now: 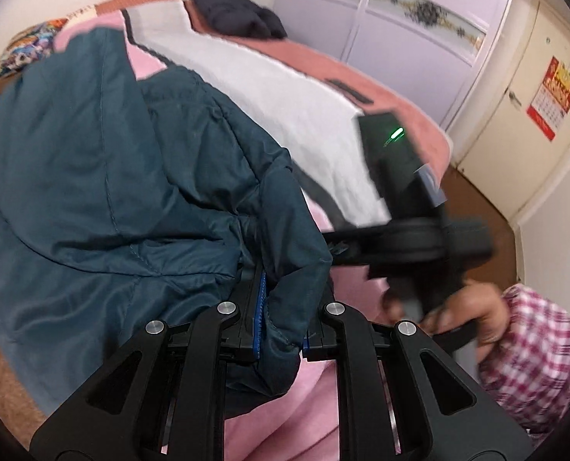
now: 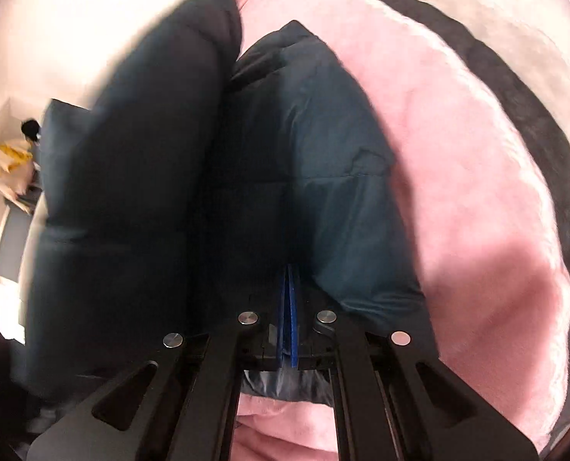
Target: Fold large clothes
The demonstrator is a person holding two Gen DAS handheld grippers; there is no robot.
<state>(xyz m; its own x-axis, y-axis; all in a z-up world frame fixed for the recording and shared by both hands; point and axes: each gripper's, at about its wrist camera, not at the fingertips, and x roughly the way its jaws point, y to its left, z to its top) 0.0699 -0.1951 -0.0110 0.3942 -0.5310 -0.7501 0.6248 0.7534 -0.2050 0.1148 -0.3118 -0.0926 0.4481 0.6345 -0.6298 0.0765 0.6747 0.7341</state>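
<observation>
Item: teal jacket (image 1: 92,161) on the pink blanket (image 1: 277,415). We had left tongs (image 1: 283,330) pinching its hem. Right tongs (image 2: 289,307) looked pressed together on another edge, likely for folding.

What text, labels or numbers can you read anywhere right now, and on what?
None can be read.
Red wall calendar: number grid and heading too small and blurred.
Colourful printed fabric at the bed's far corner: pattern only, no readable words.
Teal padded jacket: no label visible.
</observation>
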